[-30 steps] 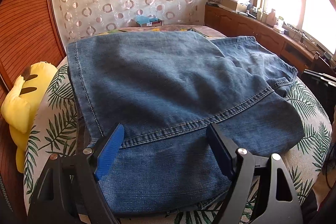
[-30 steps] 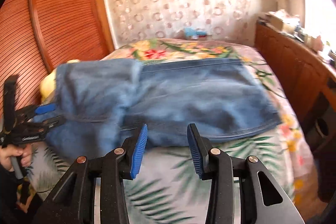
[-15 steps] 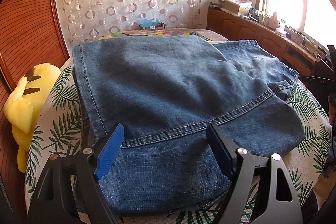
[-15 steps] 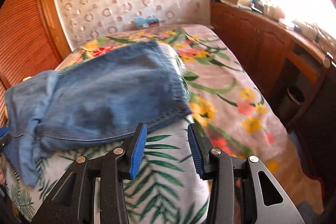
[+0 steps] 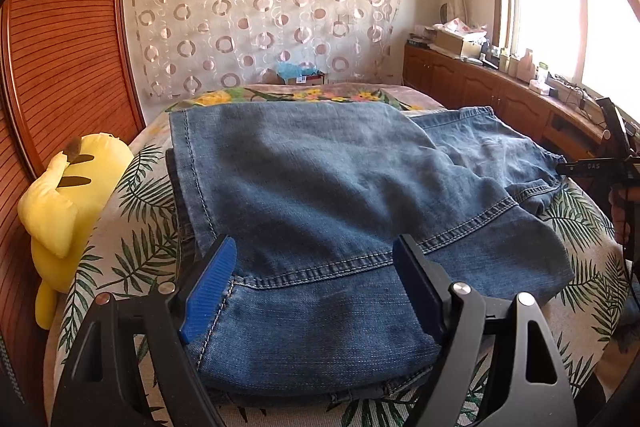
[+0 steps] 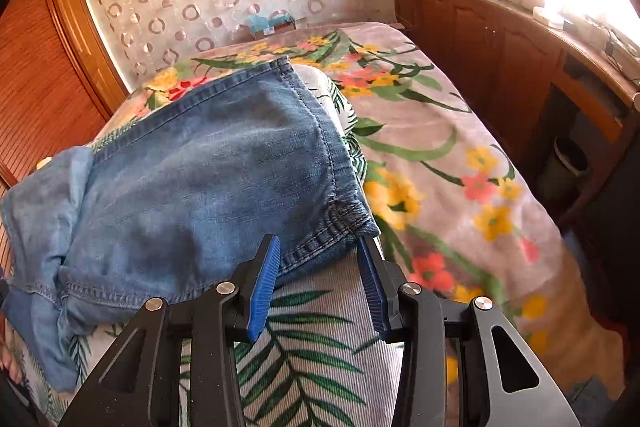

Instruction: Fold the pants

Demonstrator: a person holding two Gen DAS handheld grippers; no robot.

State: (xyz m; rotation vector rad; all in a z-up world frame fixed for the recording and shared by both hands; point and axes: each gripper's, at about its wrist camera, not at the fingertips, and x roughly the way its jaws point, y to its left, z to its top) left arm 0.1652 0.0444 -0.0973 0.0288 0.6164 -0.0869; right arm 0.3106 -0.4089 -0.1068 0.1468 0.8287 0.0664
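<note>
- Left wrist view: my left tool [image 5: 314, 287] hangs low over the near end of the jeans [image 5: 320, 195], its two blue pads spread wide and holding nothing. The jeans lie on the bed [image 5: 144, 187], on the leaf-print cover near its near edge, with one denim layer already laid over another. I judge one fold made and the next being set up. A yellow plush toy [image 5: 68, 203] sits at the bed's left edge.
- Right wrist view: my right tool [image 6: 316, 279] is half spread, pads either side of the jeans' corner [image 6: 352, 223] toward the bed's right side, not yet closed on it. Next, I judge, I must close on that hem corner and carry it across.
- Containers: a small box [image 6: 272, 23] sits at the bed's far edge; I cannot tell its contents.
</note>
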